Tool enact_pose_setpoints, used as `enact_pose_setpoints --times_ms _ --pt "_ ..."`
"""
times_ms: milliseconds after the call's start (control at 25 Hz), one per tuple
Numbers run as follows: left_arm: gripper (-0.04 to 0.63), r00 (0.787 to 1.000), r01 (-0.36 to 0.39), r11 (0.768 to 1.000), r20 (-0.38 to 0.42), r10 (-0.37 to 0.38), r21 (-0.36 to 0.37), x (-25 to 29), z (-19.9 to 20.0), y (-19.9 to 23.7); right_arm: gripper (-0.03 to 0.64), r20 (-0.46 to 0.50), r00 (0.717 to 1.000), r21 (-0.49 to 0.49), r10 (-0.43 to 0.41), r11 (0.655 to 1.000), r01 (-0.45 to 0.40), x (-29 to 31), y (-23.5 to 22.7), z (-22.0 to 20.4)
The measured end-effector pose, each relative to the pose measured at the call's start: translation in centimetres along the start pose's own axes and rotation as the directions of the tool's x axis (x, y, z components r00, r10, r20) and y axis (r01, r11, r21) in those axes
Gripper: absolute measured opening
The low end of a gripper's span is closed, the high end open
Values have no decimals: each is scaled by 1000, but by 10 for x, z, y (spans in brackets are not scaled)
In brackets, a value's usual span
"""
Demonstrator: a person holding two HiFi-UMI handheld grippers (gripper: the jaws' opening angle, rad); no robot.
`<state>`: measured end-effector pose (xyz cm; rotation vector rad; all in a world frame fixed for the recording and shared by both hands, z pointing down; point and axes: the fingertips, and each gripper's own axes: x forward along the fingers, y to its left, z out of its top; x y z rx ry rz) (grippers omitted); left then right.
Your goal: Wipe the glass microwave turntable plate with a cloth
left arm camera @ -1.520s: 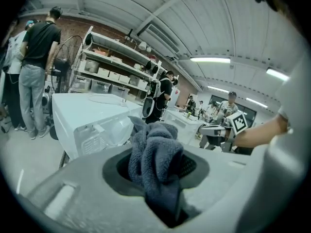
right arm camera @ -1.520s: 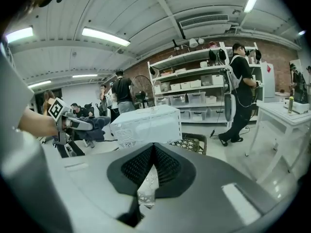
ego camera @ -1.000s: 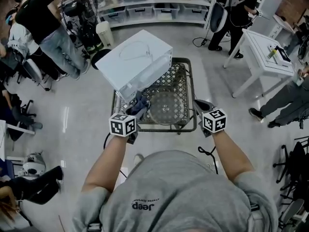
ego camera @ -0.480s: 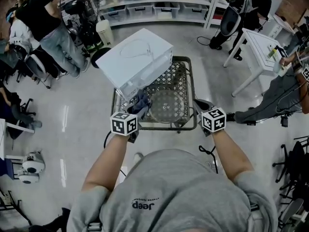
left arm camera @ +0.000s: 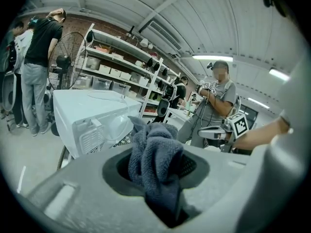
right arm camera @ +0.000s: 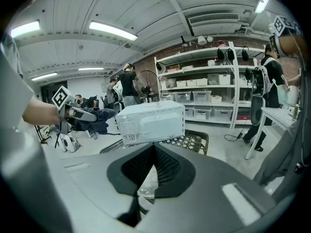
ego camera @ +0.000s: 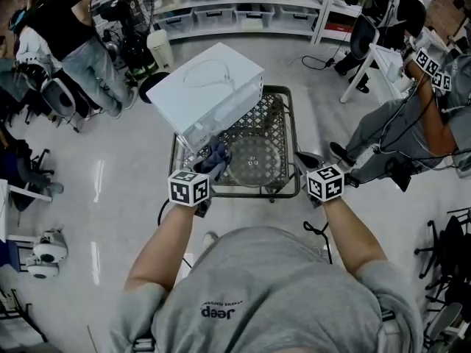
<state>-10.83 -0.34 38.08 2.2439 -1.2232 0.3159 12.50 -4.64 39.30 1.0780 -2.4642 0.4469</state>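
Observation:
The round glass turntable plate lies on a metal mesh table, in front of a white microwave. My left gripper is at the plate's left rim, shut on a bunched dark grey-blue cloth. In the left gripper view the cloth fills the space between the jaws. My right gripper is at the plate's right rim. Its jaws meet at the tip, with a piece of the glass plate showing between them, so it looks shut on the rim.
The microwave takes up the table's far left part. Shelves with bins stand behind. People stand and sit at the left, and one with grippers is at the right by a white table. A power cord trails below the table.
Both grippers, the cloth and the plate have stayed where they were. Only people in the background have shifted, at the right side of the room.

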Motion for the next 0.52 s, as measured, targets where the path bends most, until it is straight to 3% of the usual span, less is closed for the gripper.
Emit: enact_pose_setpoints --times_ms 520 --pt "130 1000 2 1000 2 -2 7 -3 0 -3 5 -3 1000 -14 4 1000 -4 -1 4 1"
